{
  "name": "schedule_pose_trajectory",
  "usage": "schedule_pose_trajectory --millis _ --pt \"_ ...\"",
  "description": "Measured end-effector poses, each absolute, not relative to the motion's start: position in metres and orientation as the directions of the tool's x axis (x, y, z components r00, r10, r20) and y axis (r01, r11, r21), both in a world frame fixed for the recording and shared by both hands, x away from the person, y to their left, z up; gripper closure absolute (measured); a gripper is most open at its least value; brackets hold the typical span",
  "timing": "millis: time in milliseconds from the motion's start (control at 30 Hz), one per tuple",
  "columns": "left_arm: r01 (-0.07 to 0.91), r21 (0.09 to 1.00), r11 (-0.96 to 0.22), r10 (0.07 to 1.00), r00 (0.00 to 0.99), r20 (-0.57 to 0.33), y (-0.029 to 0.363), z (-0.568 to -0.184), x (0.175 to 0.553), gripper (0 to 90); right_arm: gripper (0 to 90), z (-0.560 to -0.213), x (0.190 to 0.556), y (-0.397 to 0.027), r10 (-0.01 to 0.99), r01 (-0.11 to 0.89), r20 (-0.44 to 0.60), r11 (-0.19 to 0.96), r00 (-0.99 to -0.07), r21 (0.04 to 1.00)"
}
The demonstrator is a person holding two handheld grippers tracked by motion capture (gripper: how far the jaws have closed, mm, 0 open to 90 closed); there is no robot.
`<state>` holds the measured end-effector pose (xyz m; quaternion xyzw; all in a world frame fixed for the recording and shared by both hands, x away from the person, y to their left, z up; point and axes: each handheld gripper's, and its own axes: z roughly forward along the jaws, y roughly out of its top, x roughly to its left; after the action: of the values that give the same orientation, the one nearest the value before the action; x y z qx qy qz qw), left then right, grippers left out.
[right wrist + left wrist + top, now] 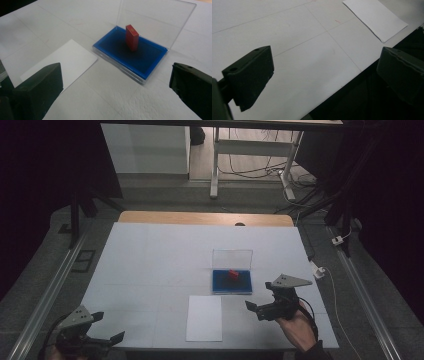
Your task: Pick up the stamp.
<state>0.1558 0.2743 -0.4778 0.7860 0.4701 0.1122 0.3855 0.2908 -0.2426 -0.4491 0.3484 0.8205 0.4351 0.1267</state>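
The red block (132,37) stands on end on the blue pad (130,53) of an open clear case (232,272), whose lid (155,22) is tipped up along the far side. The case sits a little right of the middle of the surface (150,255), with a white card (204,317) lying flat just nearer the front edge and to its left.

The right claw (262,301) hangs above the surface near the front right corner, its jaws spread wide and holding nothing. It is plainly the nearer of the two: the block lies ahead of it and to its left, with the case's near right corner closest to it. In the right gripper view the block stands roughly midway between the two jaws, well beyond their tips.

The block's tall axis points upward, and its broad faces seem to run roughly across the pad's short way, so a pinch would likely need to come from above.

The left claw (110,325) rests at the front left corner, released as well, far from the case.
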Motion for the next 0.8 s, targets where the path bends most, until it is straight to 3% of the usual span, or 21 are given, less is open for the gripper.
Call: schedule_pose_trajectory --millis 367,800 --pt "0.646 0.721 -0.252 0.821 0.537 -0.195 0.276 -0.478 0.155 0.5 0.0 -0.451 0.314 -0.230 0.670 0.480 0.112 0.394 -0.734 0.783" --pt "0.648 0.719 -0.252 0.820 0.538 -0.197 0.276 -0.478 0.155 0.5 0.0 -0.460 0.335 -0.214 0.692 0.502 0.040 0.481 -0.721 0.718"
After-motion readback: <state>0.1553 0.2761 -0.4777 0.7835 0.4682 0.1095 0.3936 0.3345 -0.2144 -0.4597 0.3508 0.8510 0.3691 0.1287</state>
